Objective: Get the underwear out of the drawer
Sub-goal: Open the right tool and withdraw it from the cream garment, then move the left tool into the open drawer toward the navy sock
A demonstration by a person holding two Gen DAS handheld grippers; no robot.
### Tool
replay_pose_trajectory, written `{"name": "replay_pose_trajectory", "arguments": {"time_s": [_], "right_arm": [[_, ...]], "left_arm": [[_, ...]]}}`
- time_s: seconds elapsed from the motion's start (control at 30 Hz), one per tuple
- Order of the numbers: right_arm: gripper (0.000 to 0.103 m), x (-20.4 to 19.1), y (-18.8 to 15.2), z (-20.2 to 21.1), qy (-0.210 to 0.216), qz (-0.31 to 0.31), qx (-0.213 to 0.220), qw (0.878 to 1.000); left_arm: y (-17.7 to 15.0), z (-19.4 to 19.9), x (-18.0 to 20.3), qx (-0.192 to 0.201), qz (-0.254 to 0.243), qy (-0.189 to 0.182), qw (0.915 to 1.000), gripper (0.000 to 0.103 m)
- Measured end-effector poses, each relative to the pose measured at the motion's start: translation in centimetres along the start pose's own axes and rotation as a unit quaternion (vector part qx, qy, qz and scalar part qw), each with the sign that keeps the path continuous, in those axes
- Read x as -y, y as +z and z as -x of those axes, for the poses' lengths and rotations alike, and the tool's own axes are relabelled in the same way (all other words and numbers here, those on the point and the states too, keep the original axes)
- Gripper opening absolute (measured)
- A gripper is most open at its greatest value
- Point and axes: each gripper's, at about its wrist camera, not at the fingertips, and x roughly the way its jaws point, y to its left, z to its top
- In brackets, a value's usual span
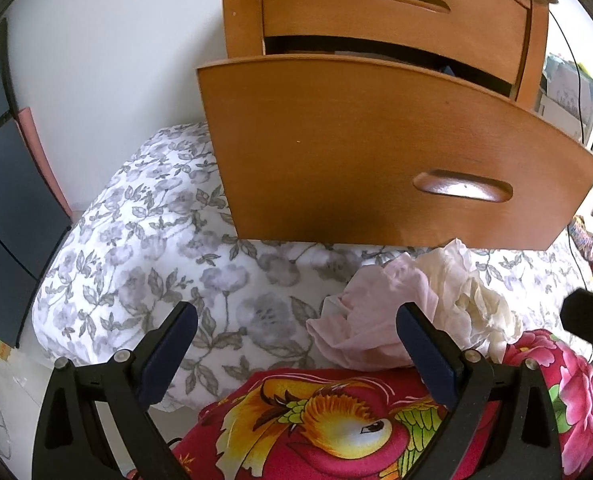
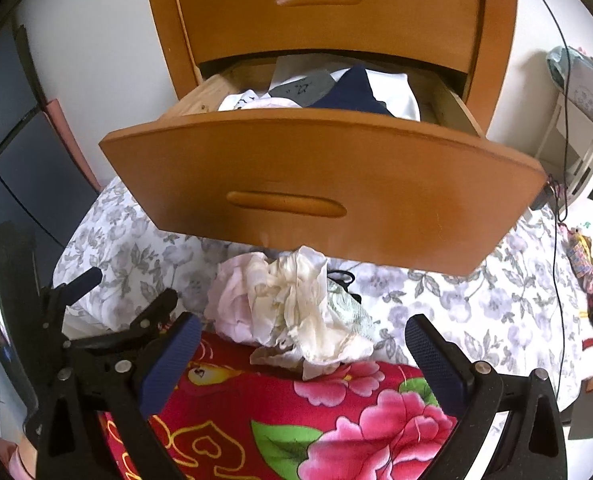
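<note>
Right wrist view: right gripper (image 2: 300, 344) fingers sitting spread wide, gripping nothing, hovering over red floral blanket (image 2: 336, 420). Left gripper (image 1: 296, 320) likewise spread and empty; it's also showing at the left edge of the right view. Crumpled pink and cream underwear (image 2: 292, 312) lying on the bed (image 2: 476, 300), just past the blanket, below the drawer front. Beyond, open drawer (image 2: 324, 184) sticking out of the wooden chest (image 2: 328, 12), more folded clothes (image 2: 356, 88) lying inside. Upper drawer sitting closed.
</note>
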Motion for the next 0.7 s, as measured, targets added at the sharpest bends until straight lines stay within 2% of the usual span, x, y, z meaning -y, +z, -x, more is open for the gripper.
{"name": "replay_pose_trajectory", "arguments": {"time_s": [0.47, 0.7], "right_arm": [[0.103, 1.5, -2.8, 1.2, -0.008, -0.026, 0.036, 0.999], [0.103, 1.3, -3.6, 1.3, -0.008, -0.026, 0.048, 0.998]], "left_arm": [[0.0, 0.7, -0.3, 0.022, 0.015, -0.005, 0.9996, 0.1], [-0.1, 1.4, 0.2, 0.04, 0.004, -0.002, 0.9992, 0.1]]}}
